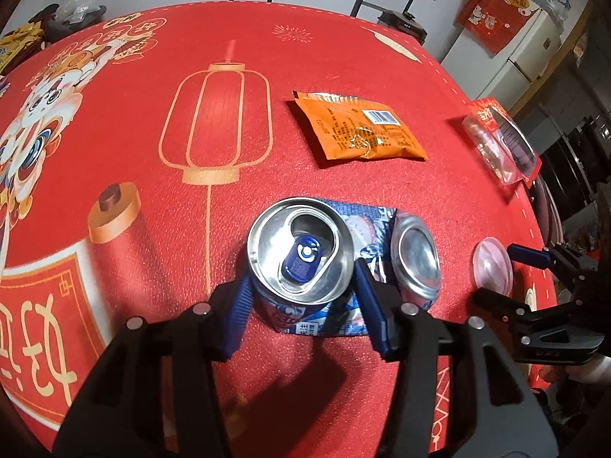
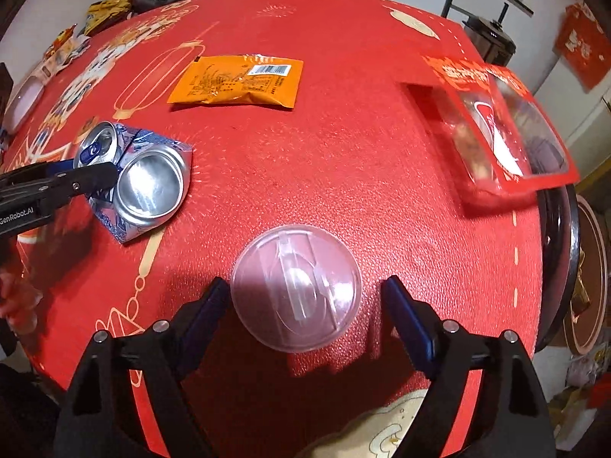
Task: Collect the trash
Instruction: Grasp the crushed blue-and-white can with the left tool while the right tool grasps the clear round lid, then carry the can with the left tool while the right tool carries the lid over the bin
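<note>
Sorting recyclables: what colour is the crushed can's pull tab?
Blue, on the can; left wrist view shows it best.

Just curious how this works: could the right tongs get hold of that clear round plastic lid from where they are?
Probably yes: the clear round plastic lid lies flat between the right tongs, with nothing in the way.

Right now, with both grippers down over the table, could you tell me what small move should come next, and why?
Probably close the right gripper a little further on the clear plastic lid. The lid lies between its fingers, yet a gap shows on the right side. The left gripper already has its fingers against the crushed can, so that side looks ready to lift.
</note>
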`<action>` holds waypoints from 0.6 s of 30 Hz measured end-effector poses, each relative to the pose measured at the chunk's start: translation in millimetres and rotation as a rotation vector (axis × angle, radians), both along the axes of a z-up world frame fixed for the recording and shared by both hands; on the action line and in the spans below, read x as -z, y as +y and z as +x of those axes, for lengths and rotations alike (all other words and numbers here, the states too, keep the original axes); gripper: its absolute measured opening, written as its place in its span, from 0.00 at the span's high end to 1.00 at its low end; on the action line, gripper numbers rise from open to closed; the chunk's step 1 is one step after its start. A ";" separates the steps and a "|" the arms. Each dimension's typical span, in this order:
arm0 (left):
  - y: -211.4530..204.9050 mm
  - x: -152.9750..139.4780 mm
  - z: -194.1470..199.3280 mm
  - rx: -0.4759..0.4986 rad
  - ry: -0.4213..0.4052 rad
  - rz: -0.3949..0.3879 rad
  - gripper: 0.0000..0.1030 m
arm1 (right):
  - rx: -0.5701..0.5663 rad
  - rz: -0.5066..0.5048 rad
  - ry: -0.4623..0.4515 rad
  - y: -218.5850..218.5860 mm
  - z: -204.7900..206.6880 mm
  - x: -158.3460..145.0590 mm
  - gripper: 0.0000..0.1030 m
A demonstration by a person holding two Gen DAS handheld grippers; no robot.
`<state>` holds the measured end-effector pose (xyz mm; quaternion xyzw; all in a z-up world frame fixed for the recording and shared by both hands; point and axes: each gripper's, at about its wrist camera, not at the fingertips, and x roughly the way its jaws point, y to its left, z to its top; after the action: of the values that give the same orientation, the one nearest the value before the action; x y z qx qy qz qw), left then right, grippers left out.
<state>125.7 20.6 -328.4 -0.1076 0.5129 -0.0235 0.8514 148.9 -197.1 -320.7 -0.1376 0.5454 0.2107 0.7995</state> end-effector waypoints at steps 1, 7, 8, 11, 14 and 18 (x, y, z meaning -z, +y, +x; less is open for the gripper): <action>-0.2 0.0 -0.2 -0.001 -0.001 0.002 0.49 | -0.003 0.002 -0.004 -0.2 -1.0 0.1 0.21; -2.7 0.3 0.1 -0.002 -0.005 0.016 0.49 | -0.010 0.010 -0.010 -1.6 -1.2 -1.0 0.25; -3.1 0.3 0.2 -0.003 -0.006 0.017 0.49 | -0.014 0.011 -0.011 -1.0 -1.6 -1.3 0.27; -4.1 0.5 0.5 -0.004 -0.008 0.018 0.49 | -0.017 0.017 -0.019 -1.7 -3.4 -2.7 0.33; -5.2 0.8 0.1 -0.005 -0.009 0.023 0.49 | -0.016 0.022 -0.024 -3.5 -4.7 -3.4 0.36; -5.3 0.9 0.2 -0.005 -0.010 0.029 0.49 | -0.024 0.024 -0.024 -4.2 -9.4 -3.6 0.37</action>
<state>125.9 15.3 -329.3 -0.0963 0.5087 -0.0146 0.8554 139.6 -201.3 -317.1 -0.1369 0.5315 0.2251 0.8050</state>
